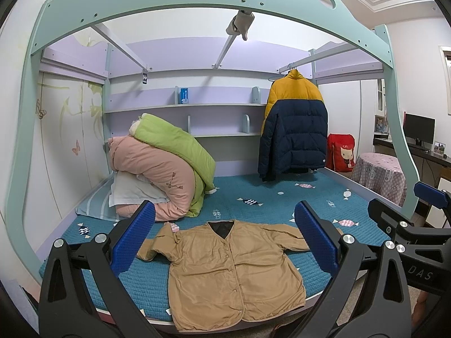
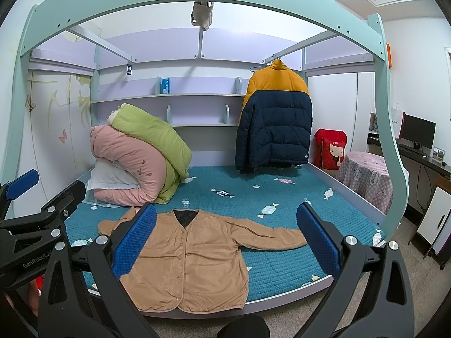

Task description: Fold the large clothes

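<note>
Two grippers, left [image 1: 224,240] and right [image 2: 225,242], are held above the bed's near edge, both spread wide and empty. Just ahead and below, a tan jacket [image 1: 228,273] lies flat, buttoned, on the teal mattress [image 2: 282,197], sleeves out to either side. Folding appears not yet begun; a descent to pinch a sleeve [image 2: 270,235] is judged the next requirement.

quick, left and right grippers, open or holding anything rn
left gripper: open, holding nothing, above the tan jacket.
right gripper: open, holding nothing.
</note>
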`<state>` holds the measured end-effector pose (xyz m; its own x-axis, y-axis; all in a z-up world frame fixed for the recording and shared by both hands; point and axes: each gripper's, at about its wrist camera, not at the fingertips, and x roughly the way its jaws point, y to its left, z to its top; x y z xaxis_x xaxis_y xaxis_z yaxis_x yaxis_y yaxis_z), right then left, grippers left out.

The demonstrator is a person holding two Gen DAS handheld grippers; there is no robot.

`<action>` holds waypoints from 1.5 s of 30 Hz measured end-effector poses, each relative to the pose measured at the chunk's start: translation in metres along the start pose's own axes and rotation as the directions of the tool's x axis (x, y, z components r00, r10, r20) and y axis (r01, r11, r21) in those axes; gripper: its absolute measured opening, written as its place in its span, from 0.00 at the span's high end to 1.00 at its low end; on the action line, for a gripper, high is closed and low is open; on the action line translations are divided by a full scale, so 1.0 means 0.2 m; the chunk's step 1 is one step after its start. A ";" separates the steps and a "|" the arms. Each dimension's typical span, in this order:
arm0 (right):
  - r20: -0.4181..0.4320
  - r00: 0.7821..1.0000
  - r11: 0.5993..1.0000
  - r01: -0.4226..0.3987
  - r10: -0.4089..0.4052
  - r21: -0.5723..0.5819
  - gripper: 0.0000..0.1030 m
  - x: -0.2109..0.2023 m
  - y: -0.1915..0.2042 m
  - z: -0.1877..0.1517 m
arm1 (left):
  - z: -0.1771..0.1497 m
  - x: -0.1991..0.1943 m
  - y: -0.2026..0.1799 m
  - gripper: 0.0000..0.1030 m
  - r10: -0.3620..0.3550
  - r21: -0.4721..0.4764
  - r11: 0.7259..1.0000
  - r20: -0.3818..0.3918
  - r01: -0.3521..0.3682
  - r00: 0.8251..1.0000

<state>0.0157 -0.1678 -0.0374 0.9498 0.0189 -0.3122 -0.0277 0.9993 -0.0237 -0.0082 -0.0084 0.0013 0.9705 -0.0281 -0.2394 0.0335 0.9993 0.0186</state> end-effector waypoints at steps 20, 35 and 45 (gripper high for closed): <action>0.003 1.000 1.000 0.001 -0.001 0.003 0.07 0.00 -0.01 0.02 | 0.02 -0.01 0.00 0.05 -0.001 0.001 1.000 0.003 0.001 1.000; 0.002 1.000 1.000 0.000 0.000 0.006 0.07 -0.01 -0.03 0.04 | 0.01 -0.01 0.00 0.04 -0.001 -0.002 1.000 0.003 0.001 1.000; -0.026 1.000 1.000 -0.002 0.002 0.012 0.07 0.09 -0.05 0.01 | 0.01 0.06 0.00 0.04 -0.003 0.000 1.000 -0.021 0.003 1.000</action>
<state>0.0337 -0.1768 -0.0401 0.9413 0.0202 -0.3370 -0.0257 0.9996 -0.0118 0.0037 -0.0091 0.0001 0.9652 -0.0303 -0.2598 0.0363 0.9992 0.0183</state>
